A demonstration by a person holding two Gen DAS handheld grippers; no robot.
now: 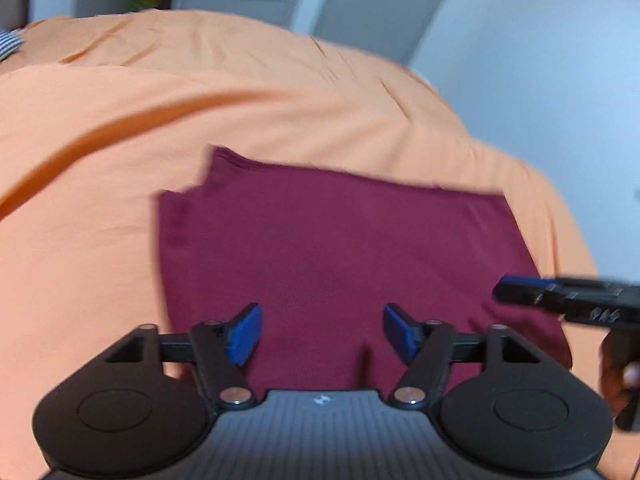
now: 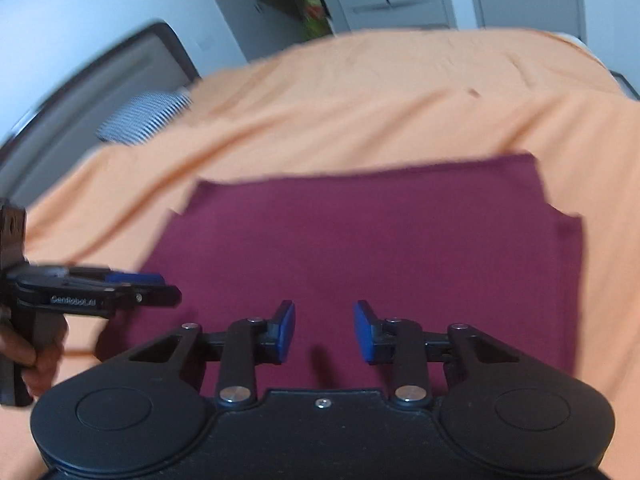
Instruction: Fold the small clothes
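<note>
Now, with the folded maroon shirt (image 1: 320,248) flat on the bed (image 1: 120,120) and our left claw (image 1: 320,334) and right claw (image 2: 324,330) both spread empty above its near edge, a shallow pinch could peel only the top layer, undoing the fold.

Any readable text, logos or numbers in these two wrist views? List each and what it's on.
"GenRobot.AI": white lettering on the side of the left gripper, seen in the right wrist view; slightly blurred.
Small white emblem on the left gripper's grey ribbed body: too small to read.
Folded maroon garment, orange bedsheet: no text.
</note>
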